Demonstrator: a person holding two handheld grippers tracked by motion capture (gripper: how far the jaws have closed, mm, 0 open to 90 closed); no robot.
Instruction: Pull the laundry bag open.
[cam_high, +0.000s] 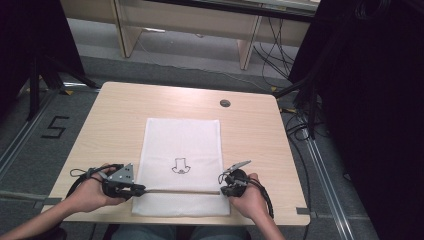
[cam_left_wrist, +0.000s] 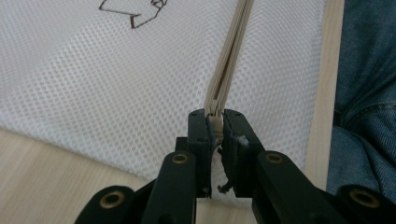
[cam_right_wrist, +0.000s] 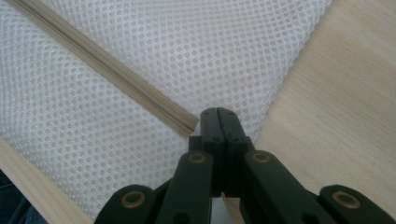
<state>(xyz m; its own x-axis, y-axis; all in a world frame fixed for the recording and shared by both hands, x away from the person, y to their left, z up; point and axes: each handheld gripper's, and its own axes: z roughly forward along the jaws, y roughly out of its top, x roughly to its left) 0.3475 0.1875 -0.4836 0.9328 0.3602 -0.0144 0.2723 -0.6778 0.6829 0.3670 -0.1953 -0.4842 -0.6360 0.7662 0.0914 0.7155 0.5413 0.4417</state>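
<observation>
A white mesh bag (cam_high: 182, 140) lies flat on the wooden table (cam_high: 110, 125), with a small black drawing (cam_high: 181, 166) on it. A beige zipper (cam_high: 182, 191) runs across its near end. My left gripper (cam_high: 142, 190) is at the zipper's left end. In the left gripper view my left gripper (cam_left_wrist: 215, 116) is shut on the pale zipper slider (cam_left_wrist: 215, 125), and the zipper (cam_left_wrist: 231, 60) runs away over the mesh (cam_left_wrist: 116, 84). My right gripper (cam_high: 222, 191) is at the zipper's right end. In the right gripper view my right gripper (cam_right_wrist: 218, 112) has its jaws pressed together on the mesh (cam_right_wrist: 210, 46) beside the zipper's end (cam_right_wrist: 184, 125).
A round cable hole (cam_high: 225, 103) sits in the table's far right part. The table's front edge (cam_high: 180, 220) runs just behind both hands, with a person's jeans (cam_left_wrist: 369, 93) below it. Dark stands and cables (cam_high: 300, 115) flank the table on the floor.
</observation>
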